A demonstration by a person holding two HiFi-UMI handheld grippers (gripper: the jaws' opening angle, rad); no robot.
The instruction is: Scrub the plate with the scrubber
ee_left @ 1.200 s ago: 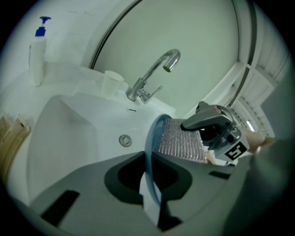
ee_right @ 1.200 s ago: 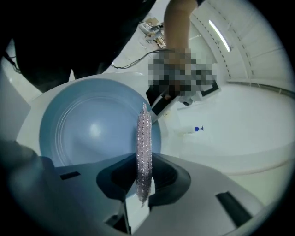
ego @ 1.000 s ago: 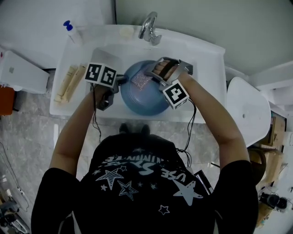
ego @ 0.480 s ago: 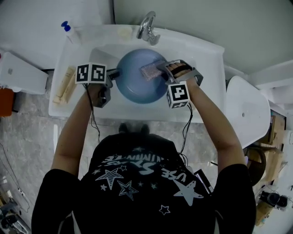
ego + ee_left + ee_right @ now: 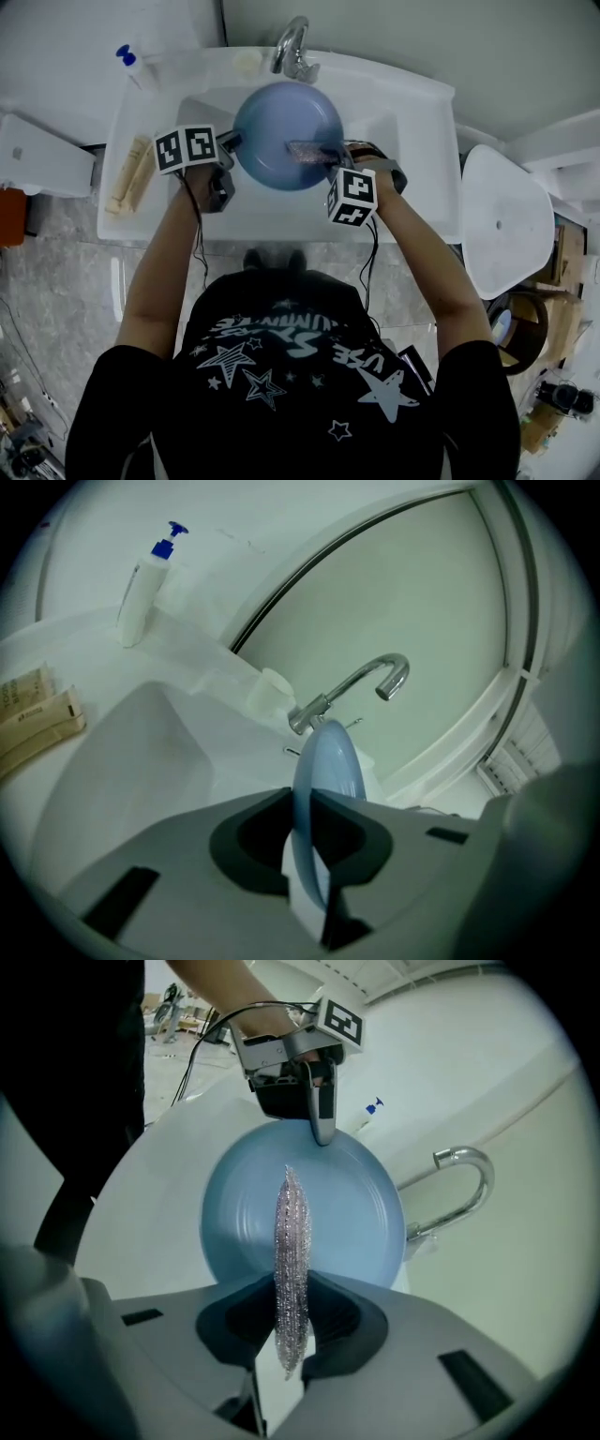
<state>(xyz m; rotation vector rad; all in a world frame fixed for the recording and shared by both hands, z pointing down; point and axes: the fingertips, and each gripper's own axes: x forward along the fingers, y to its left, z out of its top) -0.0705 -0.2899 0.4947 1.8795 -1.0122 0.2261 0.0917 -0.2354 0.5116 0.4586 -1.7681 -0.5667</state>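
1. Sink: a white basin set in a white counter. We log it as the largest item, and everything else sits over or around it.
2. Plate: round and blue, over the basin just below the tap. It is tilted up so that its face is turned to the right gripper view. The left gripper view shows it edge-on.
3. Left gripper: its jaws are clamped on the plate's left rim, and we see the rim pinched between them. The right gripper view shows it at the plate's far edge.
4. Right gripper: at the plate's right side, its jaws closed on the scrubber.
5. Tap: a curved chrome spout behind the plate.
6. Pump bottle: white with a blue top, upright at the counter's back left corner.
7. Packets: beige, lying on the counter's left edge.
8. Scrubber: a silvery mesh pad, seen edge-on in front of the plate's face. We cannot tell whether the two touch.
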